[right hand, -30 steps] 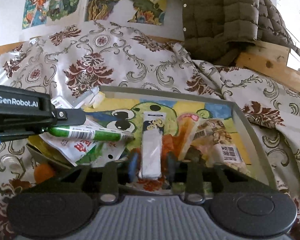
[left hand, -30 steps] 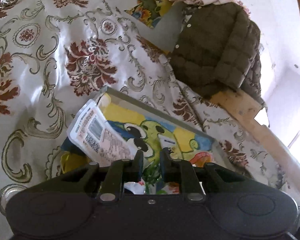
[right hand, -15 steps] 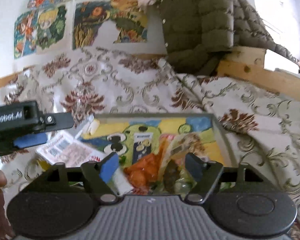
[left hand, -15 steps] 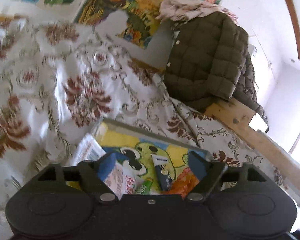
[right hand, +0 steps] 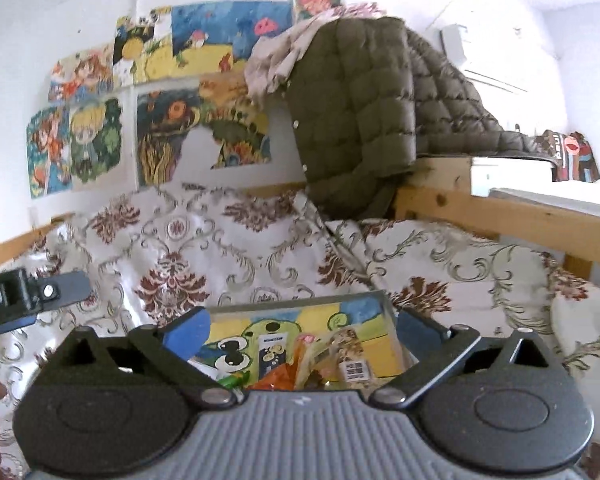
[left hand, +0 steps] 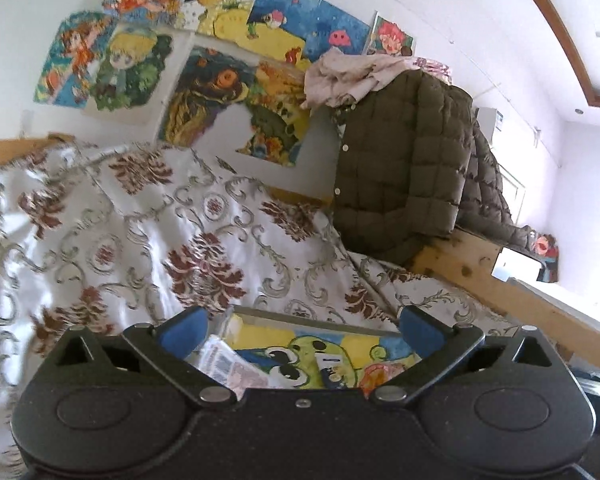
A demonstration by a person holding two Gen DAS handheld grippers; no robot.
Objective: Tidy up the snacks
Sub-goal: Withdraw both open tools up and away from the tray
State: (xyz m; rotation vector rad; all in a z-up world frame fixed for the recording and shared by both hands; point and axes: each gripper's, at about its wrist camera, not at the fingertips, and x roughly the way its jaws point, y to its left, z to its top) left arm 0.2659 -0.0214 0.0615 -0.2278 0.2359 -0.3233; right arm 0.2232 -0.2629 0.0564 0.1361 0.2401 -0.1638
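A shallow tray [right hand: 300, 299] with a green cartoon frog print lies on the patterned cloth and holds several snack packets: a dark stick packet [right hand: 271, 354], an orange packet [right hand: 284, 378], and a clear nut packet [right hand: 348, 354]. My right gripper [right hand: 302, 330] is open and empty, raised above the tray's near side. My left gripper [left hand: 300, 326] is open and empty above the tray [left hand: 312, 317], where a white barcode packet [left hand: 228, 364] and the dark stick packet [left hand: 332, 368] show. The left gripper's finger also shows in the right wrist view [right hand: 64, 286].
A floral cloth [left hand: 140, 240] covers the surface. An olive quilted jacket [left hand: 404, 168] hangs on a wooden frame [right hand: 500, 216] at the back right. Cartoon posters [left hand: 204, 80] cover the white wall behind.
Both grippers let go of their snacks, a green stick and a white stick packet, opened wide, and lifted up and back from the tray, so the view now tilts toward the wall.
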